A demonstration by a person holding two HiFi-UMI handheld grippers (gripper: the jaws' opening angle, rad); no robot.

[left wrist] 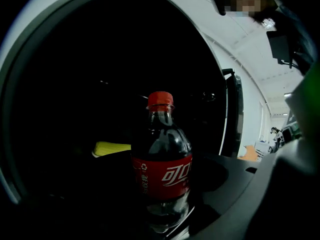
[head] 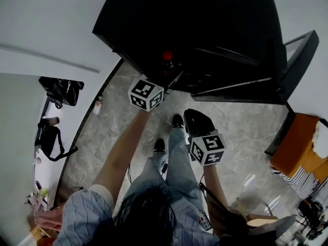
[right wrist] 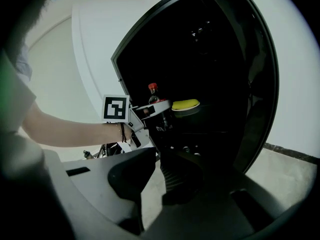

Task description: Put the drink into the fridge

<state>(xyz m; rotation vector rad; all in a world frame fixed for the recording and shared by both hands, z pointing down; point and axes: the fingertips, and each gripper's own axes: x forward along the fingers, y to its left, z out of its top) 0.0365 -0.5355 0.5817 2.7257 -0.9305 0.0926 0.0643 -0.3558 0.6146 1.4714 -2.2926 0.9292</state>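
While the person stands on the grey stone floor (head: 241,132) facing the black fridge (head: 205,24), a black bag (head: 61,90) sits against the pale wall at the far left of the head view. A bare forearm reaches up from there to the left gripper (head: 166,73), which is raised to the fridge's dark opening. Its fingers (left wrist: 245,184) stand wide, one on each side of the cola bottle (left wrist: 162,169), and are closed on the bottle's lower body under the red label. The bottle is upright with its red cap on top, dark drink filling it to the neck, and it is just inside the mouth of the fridge. Whether its base rests on anything there is too dark to tell. A yellow thing (left wrist: 112,148), too dim to name, lies deeper inside the fridge near the bottle.

Below the bottle in the head view, the person's black shoes (head: 177,121) point toward the fridge. Just to their right, the right gripper (head: 196,121) hangs low beside the leg, well apart from the bottle and aimed at the fridge. Its fingers (right wrist: 100,184) are spread with nothing between them, and bare floor shows through the gap.

Further right, the fridge's door (head: 297,55) stands swung open. Beyond it, at the right edge, are an orange surface (head: 297,145) and a striped cloth (head: 294,181).
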